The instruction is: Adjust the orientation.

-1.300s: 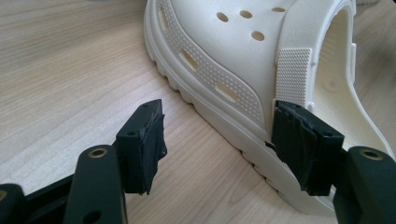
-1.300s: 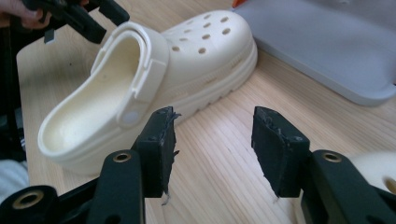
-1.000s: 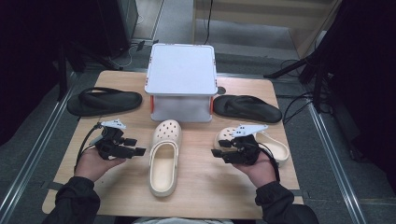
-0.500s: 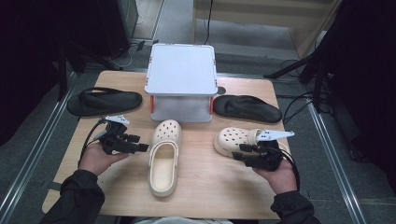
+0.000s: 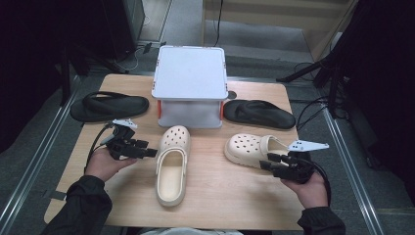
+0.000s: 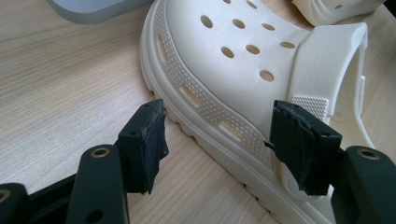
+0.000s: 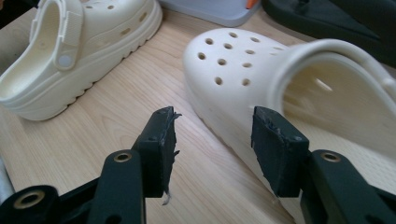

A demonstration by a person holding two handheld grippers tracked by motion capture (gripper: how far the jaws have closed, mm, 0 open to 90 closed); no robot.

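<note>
White lidded box (image 5: 189, 81) w/ orange latches at table (image 5: 122, 205) rear centre, black sandal (image 5: 108, 105) left, black sandal (image 5: 258, 113) right, both flat on wood

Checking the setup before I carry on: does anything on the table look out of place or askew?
Yes: the right clog lies crosswise, toe pointing left, while the left clog points toward the box. Each black sandal lies flat.

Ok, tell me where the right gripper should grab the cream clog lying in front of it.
Probably the side wall at the heel opening of the right-hand cream clog, approached level by the right gripper: its open jaws already face that thin rim, with one pad able to slip inside.
</note>
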